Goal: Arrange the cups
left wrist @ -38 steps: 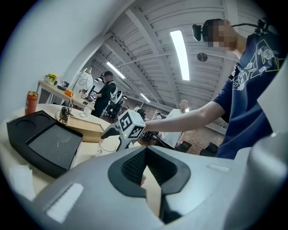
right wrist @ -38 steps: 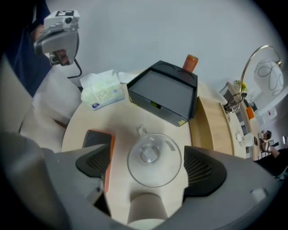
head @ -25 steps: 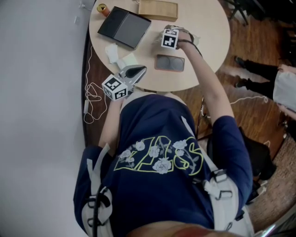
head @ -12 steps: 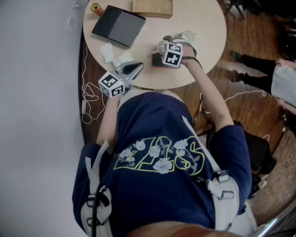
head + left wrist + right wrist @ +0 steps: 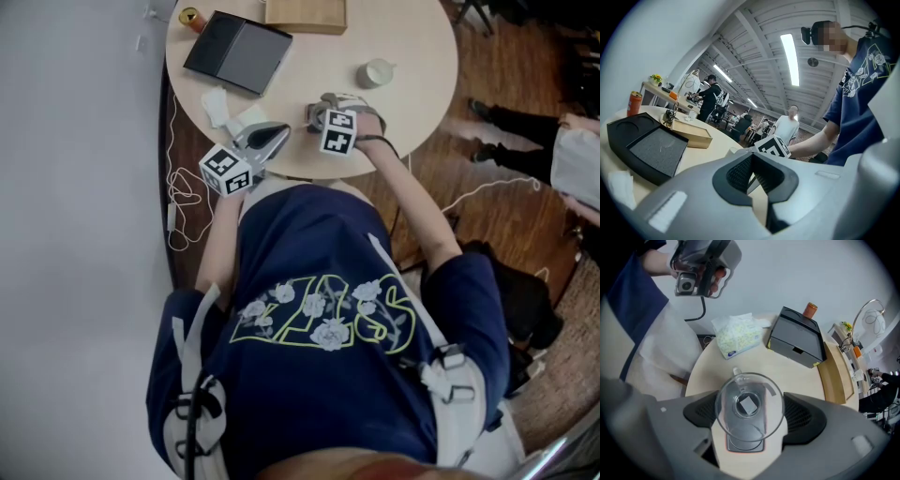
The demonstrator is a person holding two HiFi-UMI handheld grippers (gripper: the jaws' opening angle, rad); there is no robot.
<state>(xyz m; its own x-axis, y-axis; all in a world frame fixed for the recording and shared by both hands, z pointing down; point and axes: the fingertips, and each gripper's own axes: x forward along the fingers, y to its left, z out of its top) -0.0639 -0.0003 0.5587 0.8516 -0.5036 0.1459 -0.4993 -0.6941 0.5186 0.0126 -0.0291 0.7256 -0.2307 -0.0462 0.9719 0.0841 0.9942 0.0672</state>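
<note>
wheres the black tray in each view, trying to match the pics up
Head view: the black rectangular tray lies at the upper left.
Left gripper view: the tray fills the left side, close to the camera.
Right gripper view: the tray sits right of centre, in the upper half.
Shared landmark: the orange can stands next to the tray in all three.

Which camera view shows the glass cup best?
The right gripper view: it looks straight down into the glass cup, held between the right hand-held gripper's jaws. The head view mostly hides it beneath that gripper; the left gripper view doesn't show it.
</note>
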